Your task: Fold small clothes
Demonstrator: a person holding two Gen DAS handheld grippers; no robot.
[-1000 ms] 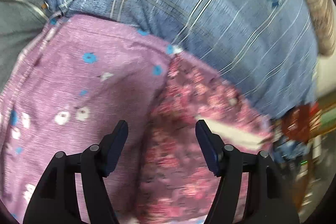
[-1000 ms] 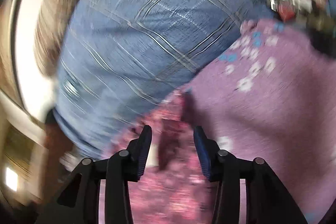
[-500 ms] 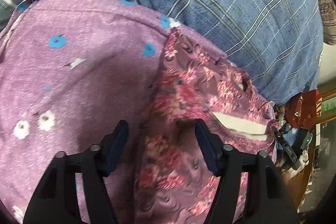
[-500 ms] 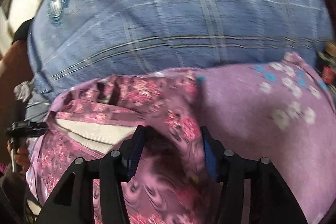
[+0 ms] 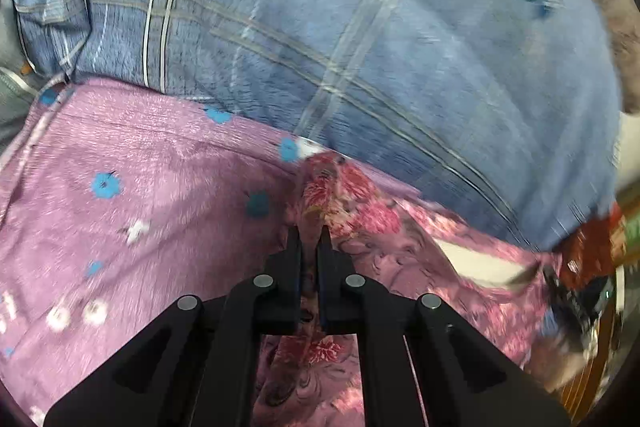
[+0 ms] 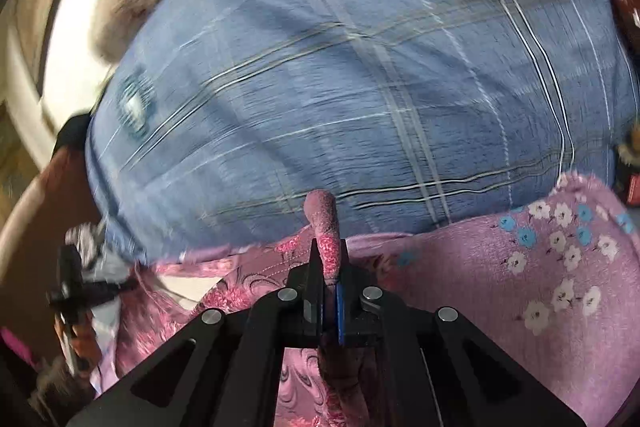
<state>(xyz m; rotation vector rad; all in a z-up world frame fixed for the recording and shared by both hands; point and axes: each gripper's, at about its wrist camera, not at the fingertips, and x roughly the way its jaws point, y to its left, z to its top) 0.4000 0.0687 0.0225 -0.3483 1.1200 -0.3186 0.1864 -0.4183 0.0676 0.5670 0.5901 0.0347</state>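
A small pink floral garment [image 5: 360, 215] lies on a purple cloth printed with blue and white flowers [image 5: 140, 187]. My left gripper [image 5: 308, 233] is shut on a fold of the floral garment near its upper corner. In the right wrist view the same garment [image 6: 240, 267] lies beside the purple cloth [image 6: 520, 267]. My right gripper [image 6: 328, 249] is shut on it, and a pinched ridge of fabric [image 6: 324, 215] sticks up past the fingertips. A pale strip inside the garment [image 5: 476, 263] shows to the right of the left gripper.
A blue plaid blanket [image 5: 360, 47] covers the surface behind the clothes and fills the right wrist view's upper half [image 6: 360, 87]. A grey garment [image 5: 12, 95] lies at the far left. Red and dark clutter [image 5: 592, 251] sits at the right edge; a black device [image 6: 76, 291] at the left.
Both grippers have closed from open onto the pink floral garment. The right gripper now pinches up a ridge of fabric. Both views have shifted across the blanket.
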